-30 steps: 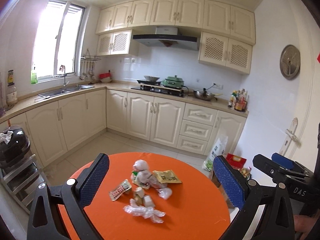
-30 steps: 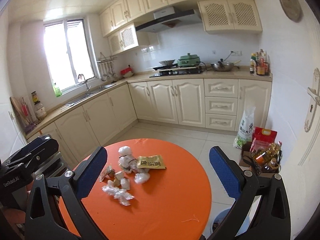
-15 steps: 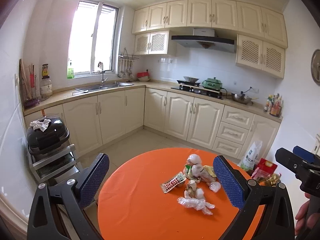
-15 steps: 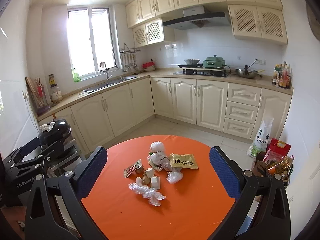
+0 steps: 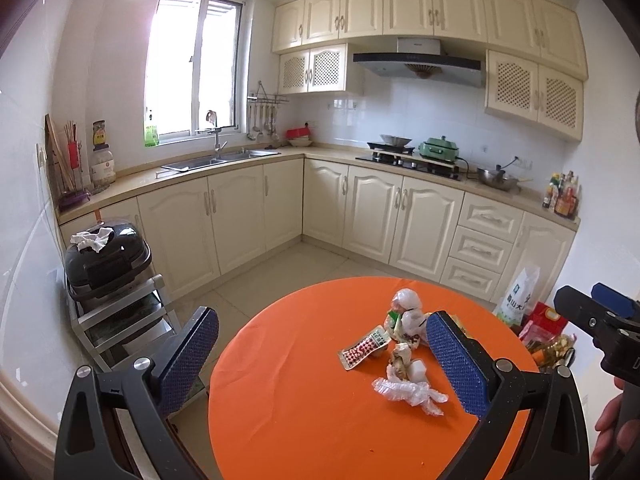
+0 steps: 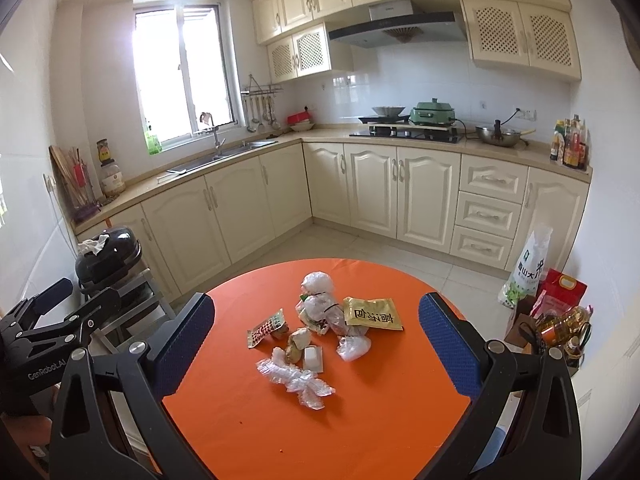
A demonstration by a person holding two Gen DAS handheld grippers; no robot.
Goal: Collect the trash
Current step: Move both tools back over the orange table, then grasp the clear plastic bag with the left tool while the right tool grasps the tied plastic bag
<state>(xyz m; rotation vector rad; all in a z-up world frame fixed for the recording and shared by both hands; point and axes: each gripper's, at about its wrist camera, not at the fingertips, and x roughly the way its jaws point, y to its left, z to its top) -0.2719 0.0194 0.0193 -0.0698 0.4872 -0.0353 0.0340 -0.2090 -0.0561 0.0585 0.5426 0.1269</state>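
A pile of trash lies on a round orange table (image 6: pixel 360 420): a yellow packet (image 6: pixel 373 313), a red-patterned wrapper (image 6: pixel 265 327) (image 5: pixel 363 347), crumpled clear plastic (image 6: pixel 297 381) (image 5: pixel 408 391), knotted plastic bags (image 6: pixel 317 282) (image 5: pixel 407 301) and a small white piece (image 6: pixel 313 357). My left gripper (image 5: pixel 323 364) is open and empty, held above the table's left side. My right gripper (image 6: pixel 316 350) is open and empty, above the pile, not touching it. Each gripper shows at the edge of the other's view.
A metal rack with a black appliance (image 5: pixel 106 256) stands left of the table. Bags and bottles (image 6: pixel 556 312) sit on the floor at the right by the wall. Cream kitchen cabinets (image 6: pixel 380 196) line the far side. A blue item (image 6: pixel 494 446) shows under the table's right edge.
Both views have swung left and pulled back: the pile has shifted right in the left wrist view and toward the centre in the right. Both grippers stayed open.
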